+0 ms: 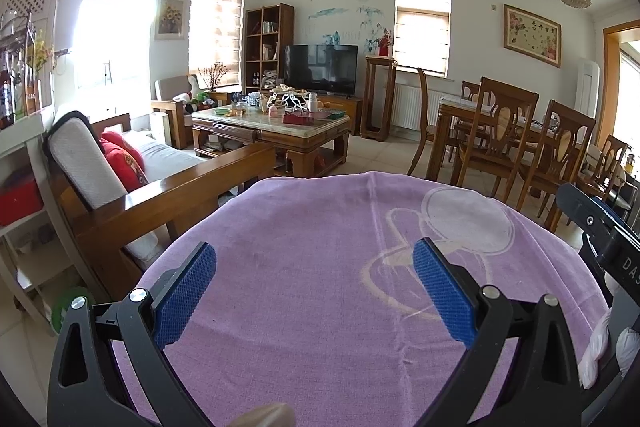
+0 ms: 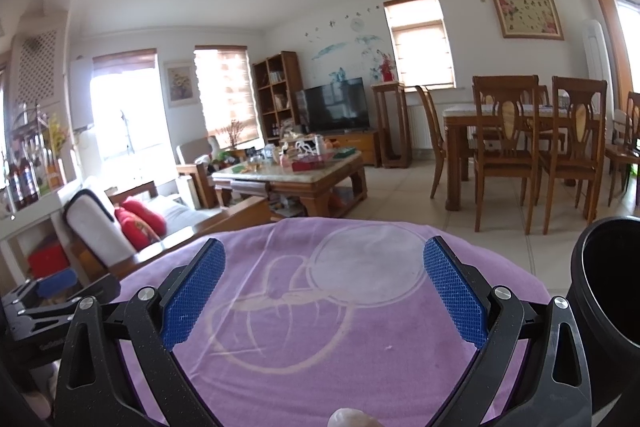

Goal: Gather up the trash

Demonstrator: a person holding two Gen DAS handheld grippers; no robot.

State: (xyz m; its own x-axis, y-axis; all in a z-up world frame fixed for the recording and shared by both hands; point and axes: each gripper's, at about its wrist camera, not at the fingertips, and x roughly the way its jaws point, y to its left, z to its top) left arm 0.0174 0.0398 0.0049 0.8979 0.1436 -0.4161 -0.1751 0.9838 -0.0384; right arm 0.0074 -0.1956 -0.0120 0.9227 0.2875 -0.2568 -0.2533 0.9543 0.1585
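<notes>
A purple cloth [image 1: 320, 287] with a pale cartoon print covers the round table under both grippers. My left gripper [image 1: 316, 249] stands open over it, nothing between its blue pads [image 1: 188, 291]. My right gripper [image 2: 324, 246] is open too, with nothing in it, above the same cloth [image 2: 320, 347]. A black bin [image 2: 608, 287] stands just right of the right gripper, its mouth dark. A small pale object [image 1: 268, 415] pokes in at the bottom edge of the left wrist view, and a similar pale object [image 2: 352, 417] shows in the right wrist view; what it is cannot be told.
The right gripper's black body [image 1: 608, 239] shows at the left view's right edge, with something white and crumpled [image 1: 600, 347] below it. A wooden sofa [image 1: 132, 187] stands to the left, a cluttered coffee table [image 1: 272, 123] ahead, and dining chairs [image 1: 504, 131] to the right.
</notes>
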